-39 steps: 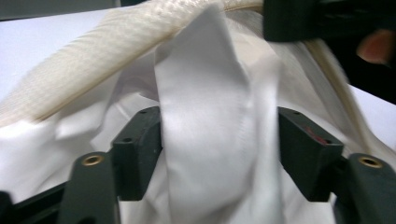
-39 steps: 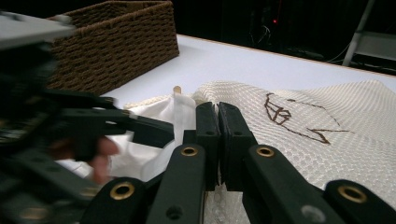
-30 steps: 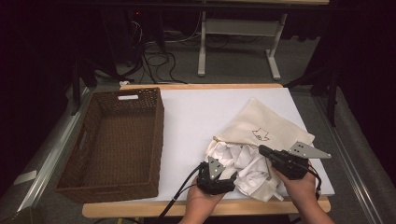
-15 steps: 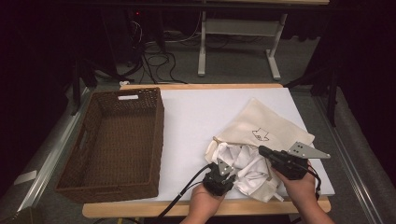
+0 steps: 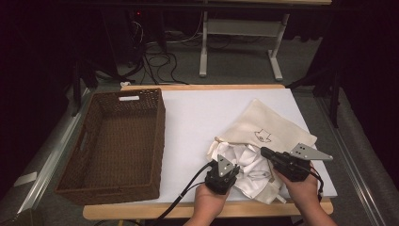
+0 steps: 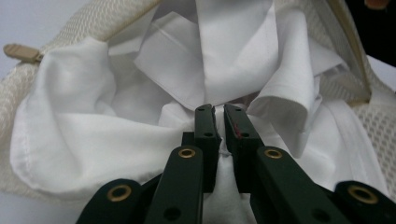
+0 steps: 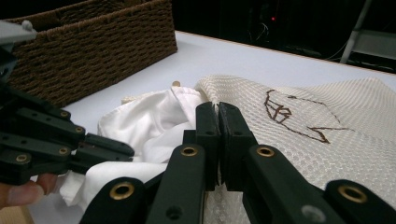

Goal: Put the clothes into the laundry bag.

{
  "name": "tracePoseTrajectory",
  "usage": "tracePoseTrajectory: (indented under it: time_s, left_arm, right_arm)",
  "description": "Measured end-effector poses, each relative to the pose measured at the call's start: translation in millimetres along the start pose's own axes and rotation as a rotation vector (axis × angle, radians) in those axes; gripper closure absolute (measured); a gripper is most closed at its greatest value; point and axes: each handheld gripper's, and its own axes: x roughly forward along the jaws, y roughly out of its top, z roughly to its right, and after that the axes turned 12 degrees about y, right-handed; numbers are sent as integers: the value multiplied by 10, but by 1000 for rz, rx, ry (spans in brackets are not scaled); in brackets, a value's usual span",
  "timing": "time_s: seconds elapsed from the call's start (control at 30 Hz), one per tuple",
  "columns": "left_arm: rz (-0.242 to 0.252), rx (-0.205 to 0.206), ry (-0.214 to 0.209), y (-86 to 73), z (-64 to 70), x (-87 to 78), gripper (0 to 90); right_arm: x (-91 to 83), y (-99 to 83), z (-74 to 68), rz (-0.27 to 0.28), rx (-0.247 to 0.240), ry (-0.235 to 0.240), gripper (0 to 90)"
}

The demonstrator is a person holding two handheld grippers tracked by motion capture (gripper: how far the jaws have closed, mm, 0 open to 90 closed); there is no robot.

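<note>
The white shirt (image 5: 244, 162) is lying bunched up at the near right part of the desk (image 5: 197, 117), half stuffed in the mouth of a cream mesh bag (image 5: 266, 125) w/ a brown stitched logo on it. The left gripper (image 5: 229, 173) is sitting at the near edge of the shirt, and in the left gripper view its jaws are nearly closed w/ a fold of white fabric (image 6: 93, 140) pinched between them. The right gripper (image 5: 267, 153) is coming in from the right side, jaws pressed together on the bag's mesh edge (image 7: 219, 93), right where the shirt (image 7: 149, 126) is spilling out. The left gripper (image 7: 116, 150) is also showing in that view, just beside the cloth. A brown wicker basket (image 5: 155, 136) is sitting on the left of the desk, well apart from the bag & both grippers. The person's hands are coming in from the bottom edge, each one wrapped around its gripper.
</note>
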Motion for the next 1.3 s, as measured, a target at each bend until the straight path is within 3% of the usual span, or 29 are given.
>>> tracePoseTrajectory:
  time_s: [0.33,0.57,0.73,0.8,0.87,1.0,1.1,1.2,1.3]
  left_arm:
    - [25,-4,33,210,211,333,847]
    - [47,-22,83,248,221,582,847]
    - [59,-74,76,257,213,734,840]
    - [54,-56,65,239,219,722,811]
    - [57,-42,48,225,206,659,709]
    - [87,-39,13,196,146,433,546]
    - [108,-15,2,158,79,240,488]
    - [121,-24,26,99,-36,87,445]
    - [111,-34,82,36,-197,0,390]
  right_arm:
    - [3,2,1,6,2,3,886]
    - [-15,9,10,13,4,7,886]
    - [-30,10,25,19,9,3,886]
    - [-36,9,32,21,10,9,886]
    - [-38,3,32,19,13,5,886]
    - [-30,-2,24,12,10,7,886]
    - [-32,2,18,12,7,3,885]
    - [-29,4,12,12,11,1,886]
    - [-28,6,9,12,7,1,885]
